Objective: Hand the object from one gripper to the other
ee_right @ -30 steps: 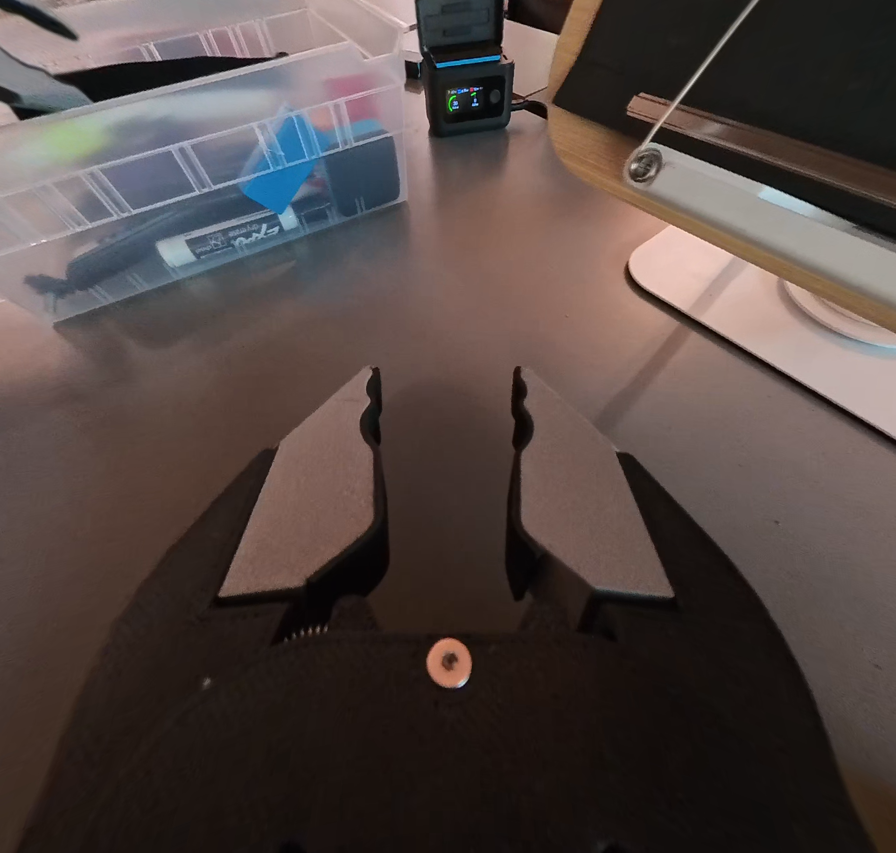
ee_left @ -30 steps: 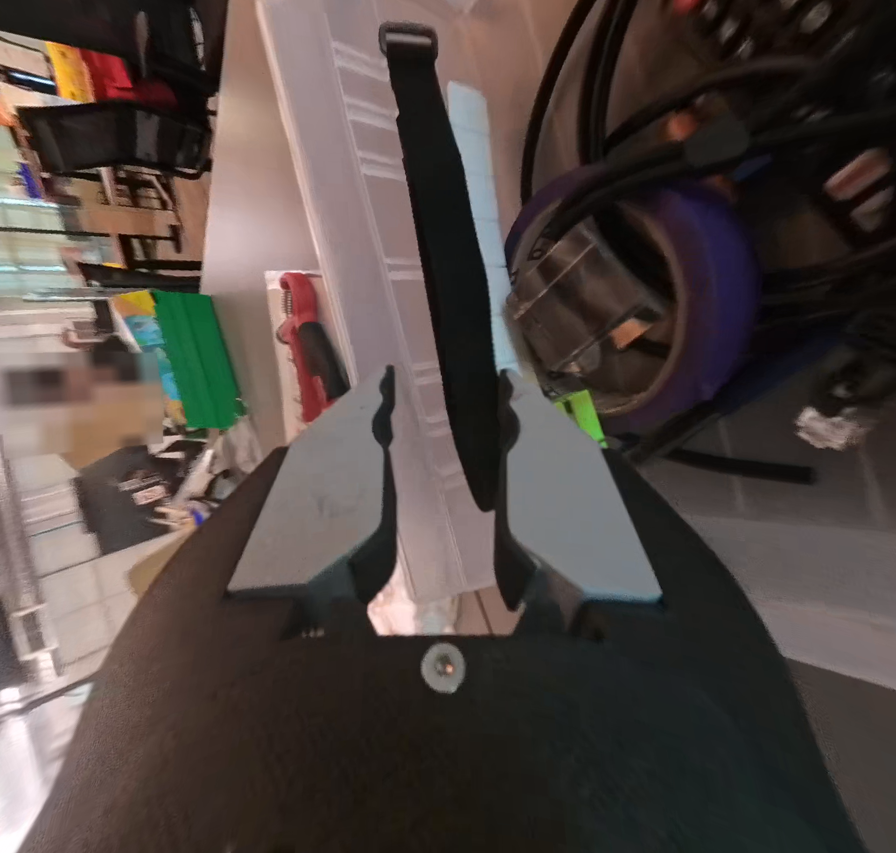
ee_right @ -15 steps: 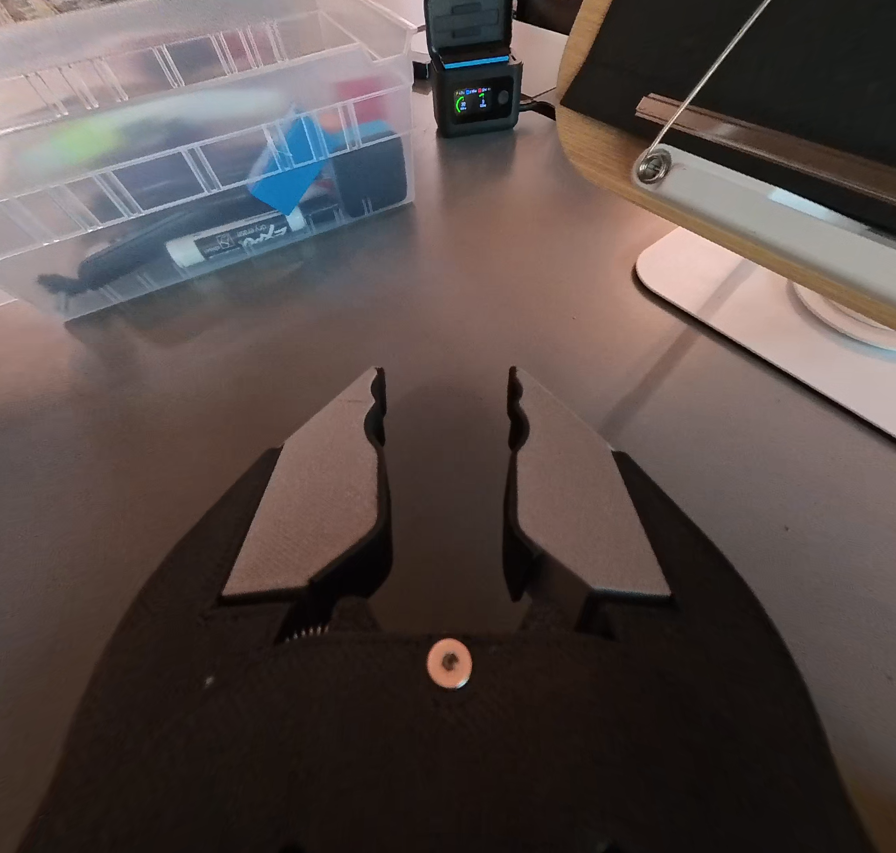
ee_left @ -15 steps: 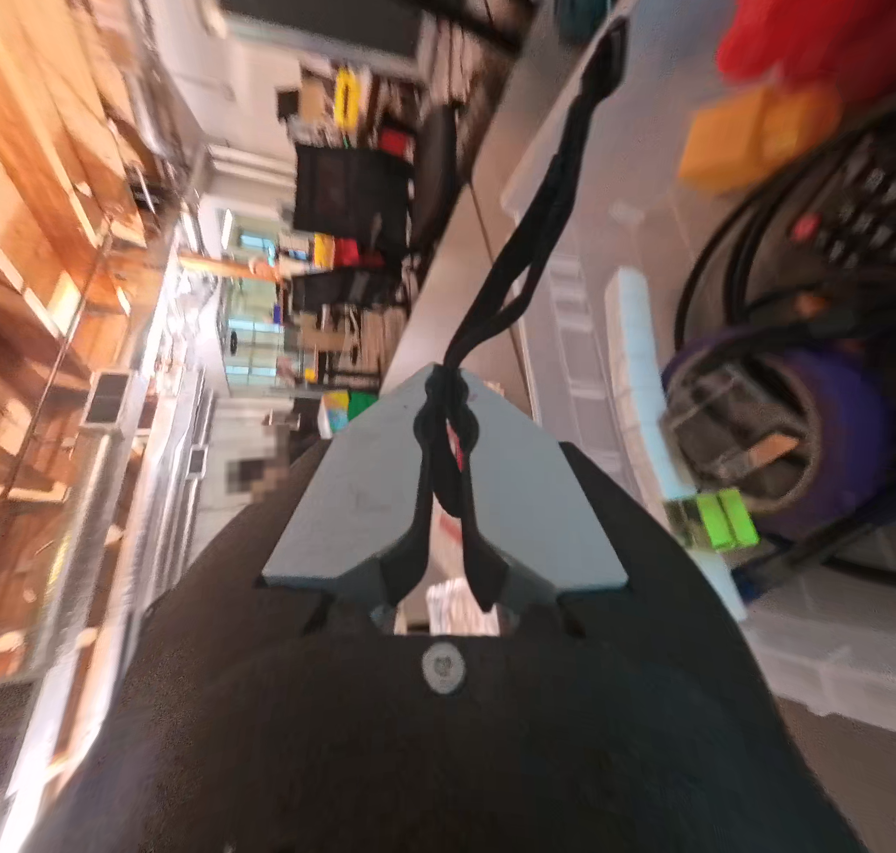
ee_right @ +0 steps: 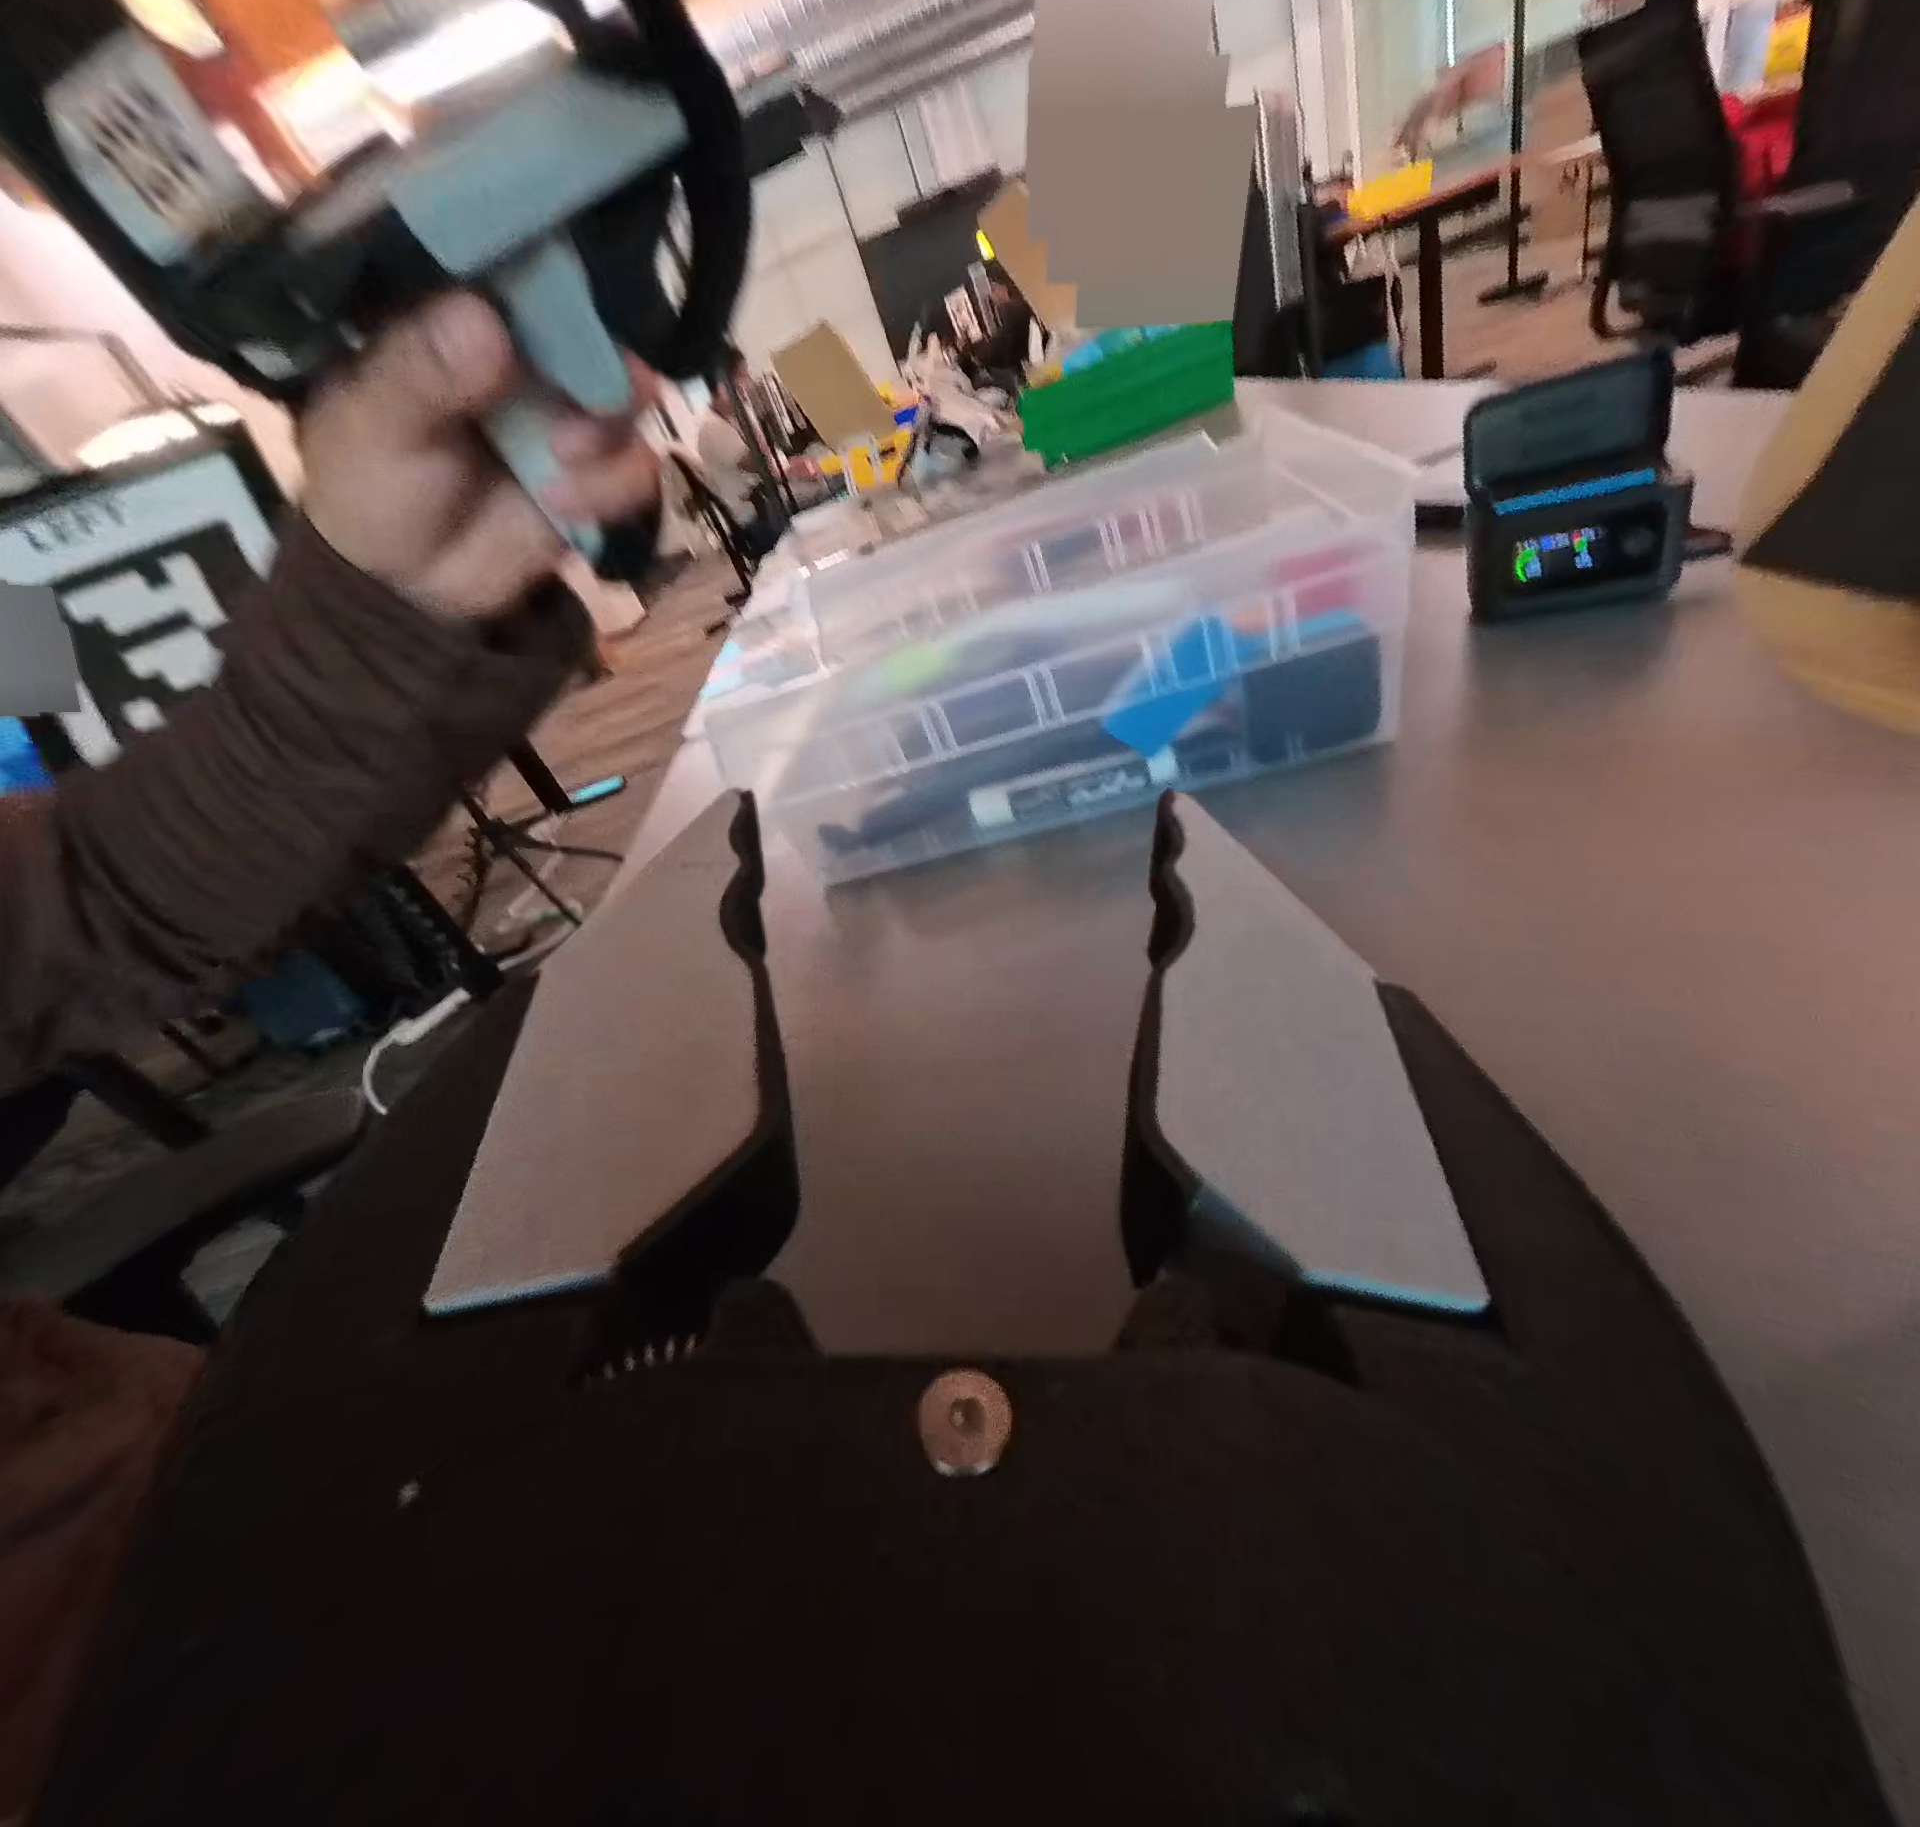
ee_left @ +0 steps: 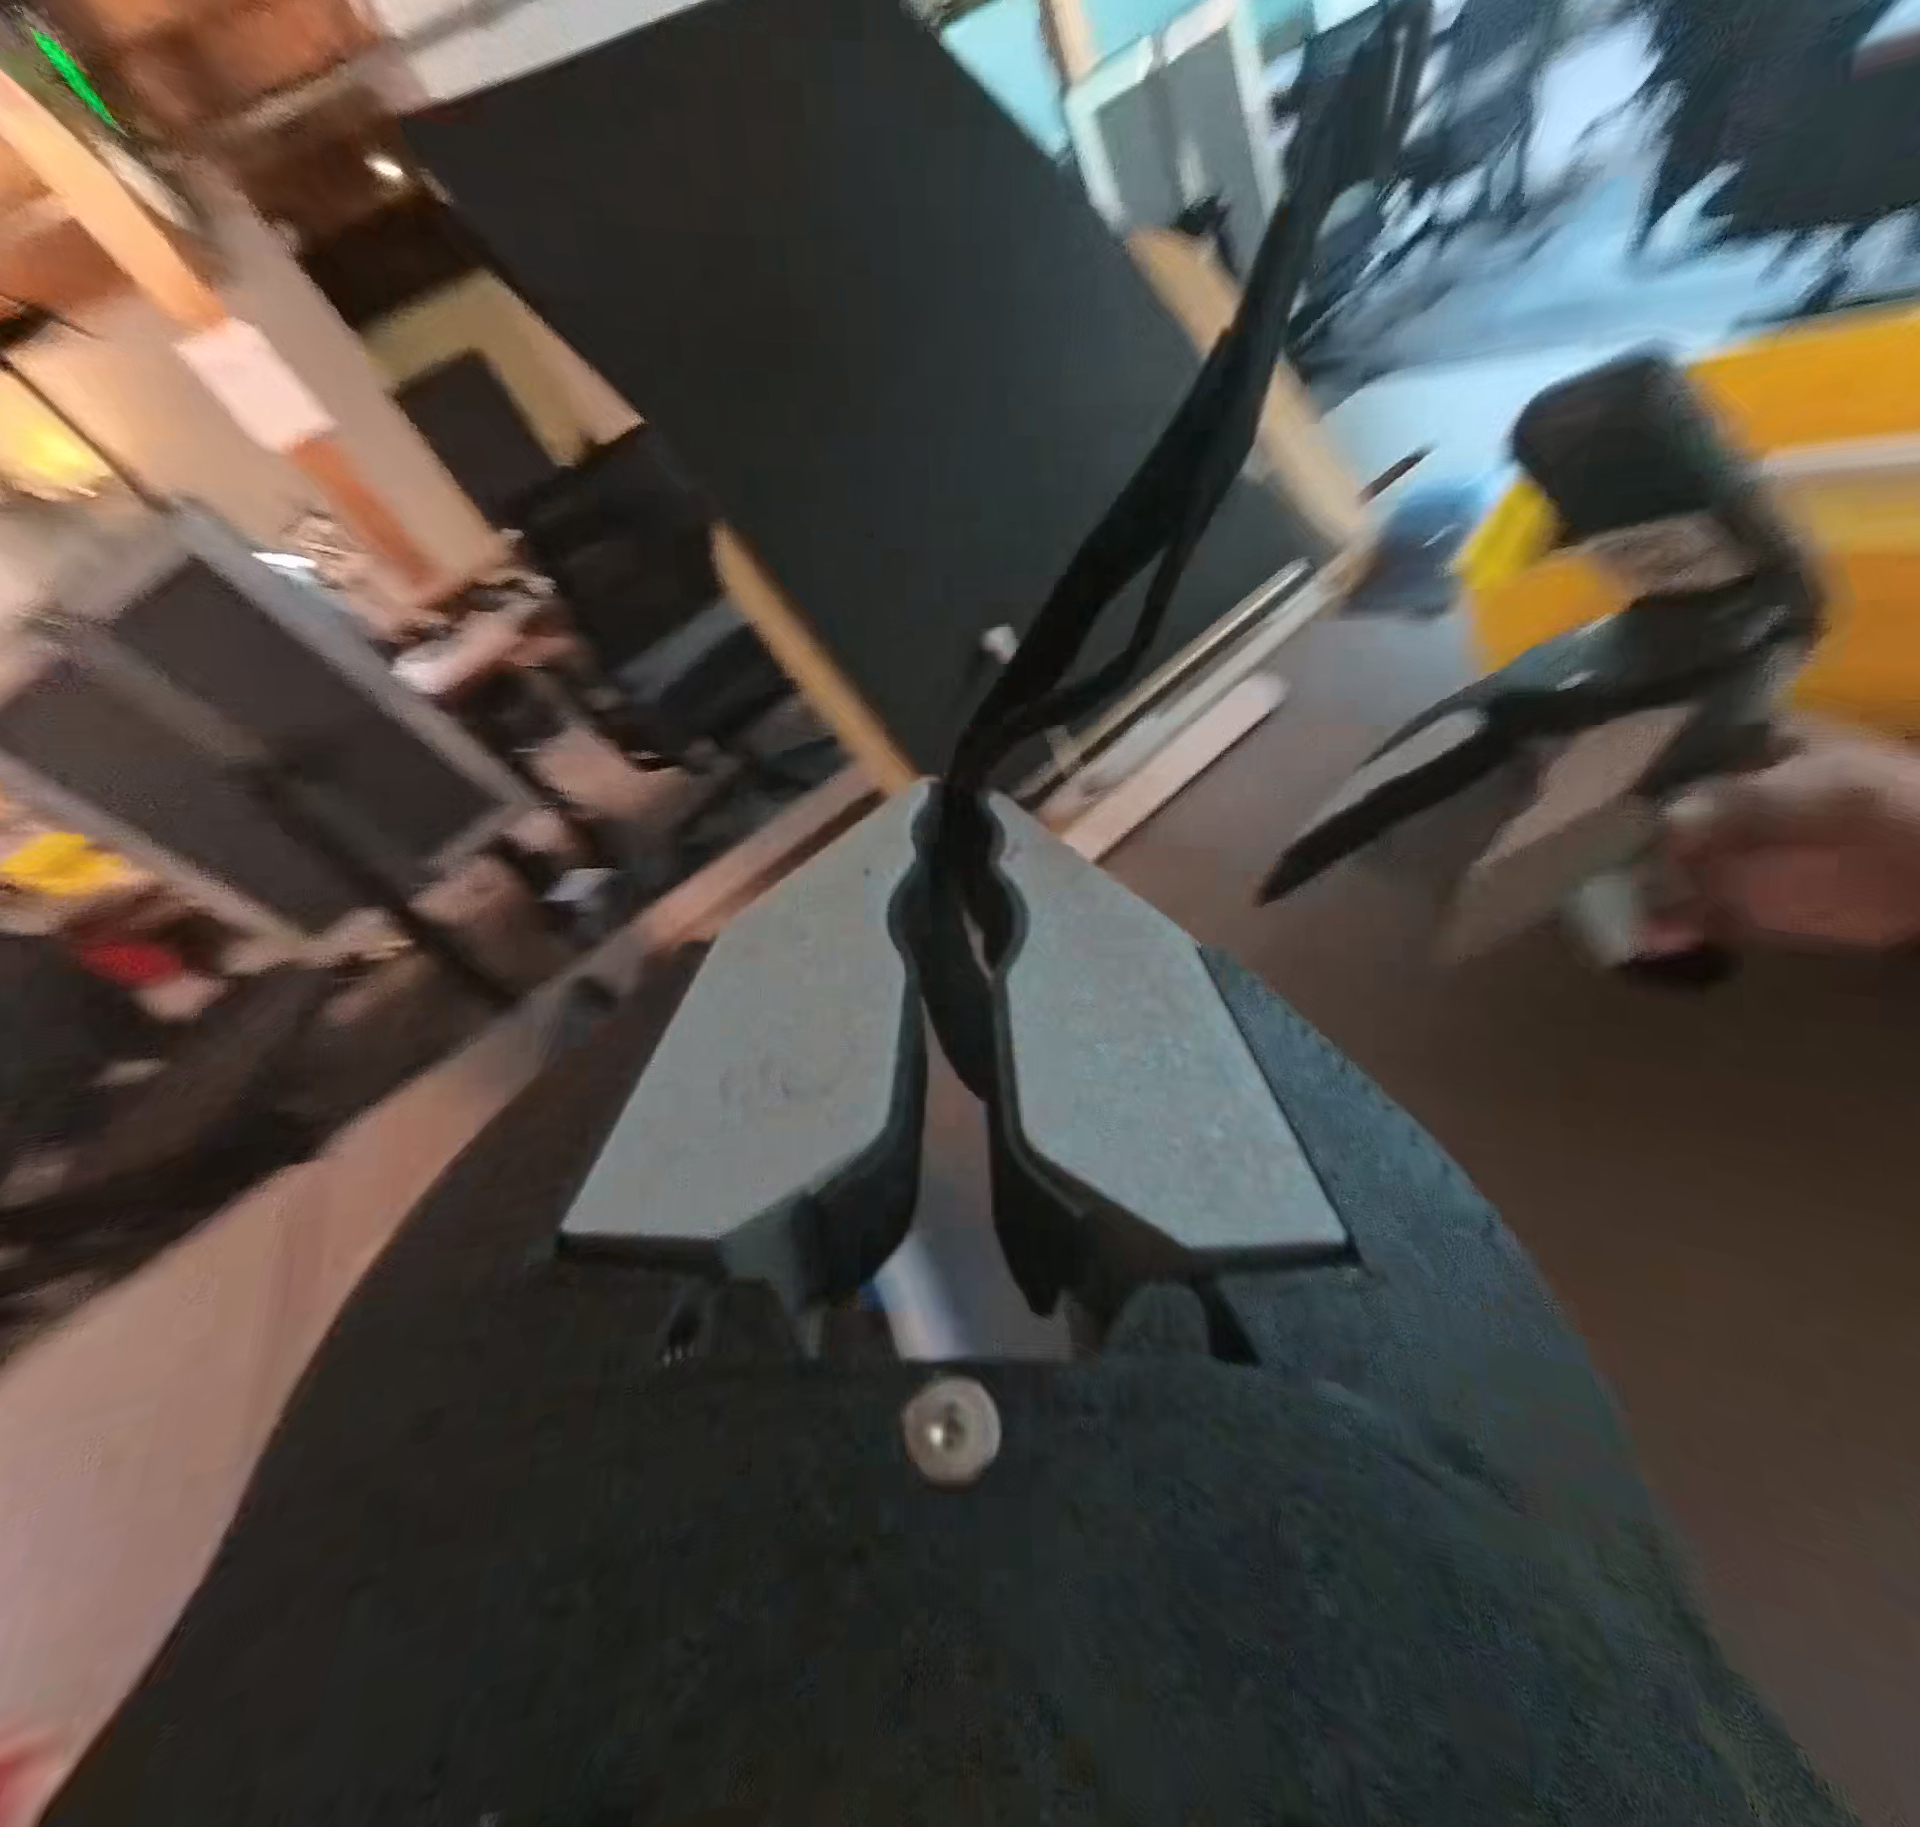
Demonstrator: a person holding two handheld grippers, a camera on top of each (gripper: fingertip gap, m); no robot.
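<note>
Since a second ago I've swung the left gripper (ee_left: 956, 832) up off the bin (ee_right: 1091, 634) and round toward the right gripper (ee_right: 951, 832), carrying the strap (ee_left: 1164, 530) along. Its fingers (ee_left: 790, 1050) are clenched on the strap's lower end, so the free length stands out ahead, offered for the other side to take. Right fingers (ee_right: 644, 1029) are spread wide with nothing between them, raised over the bench (ee_right: 1558, 894) and waiting, well apart from the strap.
</note>
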